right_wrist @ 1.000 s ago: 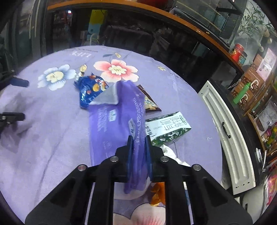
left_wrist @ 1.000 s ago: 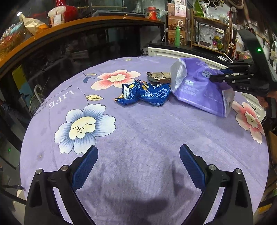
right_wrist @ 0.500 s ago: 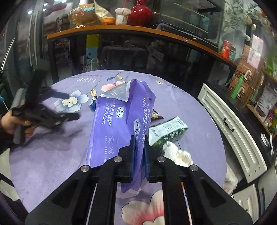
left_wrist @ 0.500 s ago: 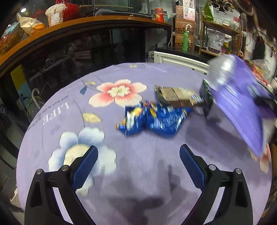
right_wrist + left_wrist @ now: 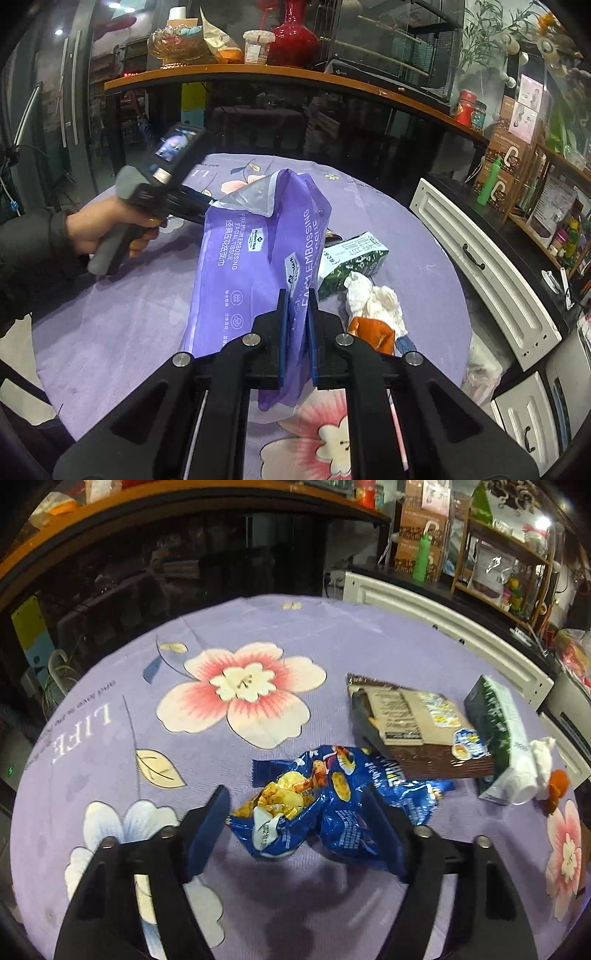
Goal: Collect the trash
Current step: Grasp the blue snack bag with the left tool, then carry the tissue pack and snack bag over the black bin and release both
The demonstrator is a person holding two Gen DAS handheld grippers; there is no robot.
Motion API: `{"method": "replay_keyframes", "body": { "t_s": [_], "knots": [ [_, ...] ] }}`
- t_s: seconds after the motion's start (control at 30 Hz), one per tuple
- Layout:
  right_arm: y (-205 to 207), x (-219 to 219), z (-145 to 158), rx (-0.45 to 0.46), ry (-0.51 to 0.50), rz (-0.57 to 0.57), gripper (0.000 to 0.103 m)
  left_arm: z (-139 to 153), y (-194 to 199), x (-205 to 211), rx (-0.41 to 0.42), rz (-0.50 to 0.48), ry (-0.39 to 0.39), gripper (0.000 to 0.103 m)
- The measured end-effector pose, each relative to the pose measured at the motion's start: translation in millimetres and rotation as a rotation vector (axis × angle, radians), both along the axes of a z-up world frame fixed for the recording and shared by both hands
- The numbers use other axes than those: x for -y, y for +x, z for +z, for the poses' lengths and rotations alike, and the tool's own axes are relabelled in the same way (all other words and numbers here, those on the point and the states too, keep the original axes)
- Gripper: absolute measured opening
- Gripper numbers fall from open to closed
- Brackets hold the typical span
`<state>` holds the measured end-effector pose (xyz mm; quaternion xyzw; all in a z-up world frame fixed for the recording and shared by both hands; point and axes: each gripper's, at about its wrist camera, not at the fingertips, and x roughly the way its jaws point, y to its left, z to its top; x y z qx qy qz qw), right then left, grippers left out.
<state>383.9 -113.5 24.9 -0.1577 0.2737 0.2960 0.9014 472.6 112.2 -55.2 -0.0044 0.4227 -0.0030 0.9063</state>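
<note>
A crumpled blue snack wrapper (image 5: 332, 805) lies on the purple flowered tablecloth (image 5: 332, 635). My left gripper (image 5: 295, 797) straddles it and its jaws are closing; the right finger overlaps the wrapper, while the left finger still stands just clear. My right gripper (image 5: 295, 295) is shut on a purple tissue bag (image 5: 258, 243), held up above the table with its open mouth at the top. A brown snack wrapper (image 5: 410, 723), a green carton (image 5: 495, 716), a crumpled white tissue (image 5: 539, 753) and an orange scrap (image 5: 556, 786) lie to the right.
A person's hand (image 5: 107, 229) holds the left tool behind the bag. A white cabinet (image 5: 480, 266) runs past the table's right edge, with a dark counter (image 5: 295, 77) beyond the far side. Shelves of goods (image 5: 498, 565) stand at the back right.
The left gripper moved forward over the blue wrapper and its jaws narrowed around it. The right gripper lifted the purple bag higher, away from the left view.
</note>
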Motion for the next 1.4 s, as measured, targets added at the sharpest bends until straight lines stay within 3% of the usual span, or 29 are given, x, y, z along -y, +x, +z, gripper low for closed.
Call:
{"method": "replay_keyframes", "body": {
  "t_s": [0.27,0.43,0.7,0.87,1.17,1.4],
  "knots": [
    [-9,15,-5,-0.012,0.05,-0.035,0.01,-1,-17,2,0.035,0.012,0.004,0.042],
    [-15,23,-16,-0.033,0.098,-0.071,0.01,3,-43,3,0.071,0.018,0.025,0.04],
    [-38,34,-36,-0.043,0.145,-0.113,0.01,16,-101,2,0.13,0.027,-0.021,0.039],
    [-55,47,-47,-0.051,0.161,-0.138,0.01,29,-142,23,0.199,0.003,0.014,0.039],
    [-82,99,-53,-0.046,0.207,-0.239,0.01,46,-187,83,0.276,-0.106,-0.038,0.039],
    [-96,169,-62,-0.049,0.228,-0.395,0.01,48,-194,151,0.288,-0.246,-0.092,0.039]
  ]
}}
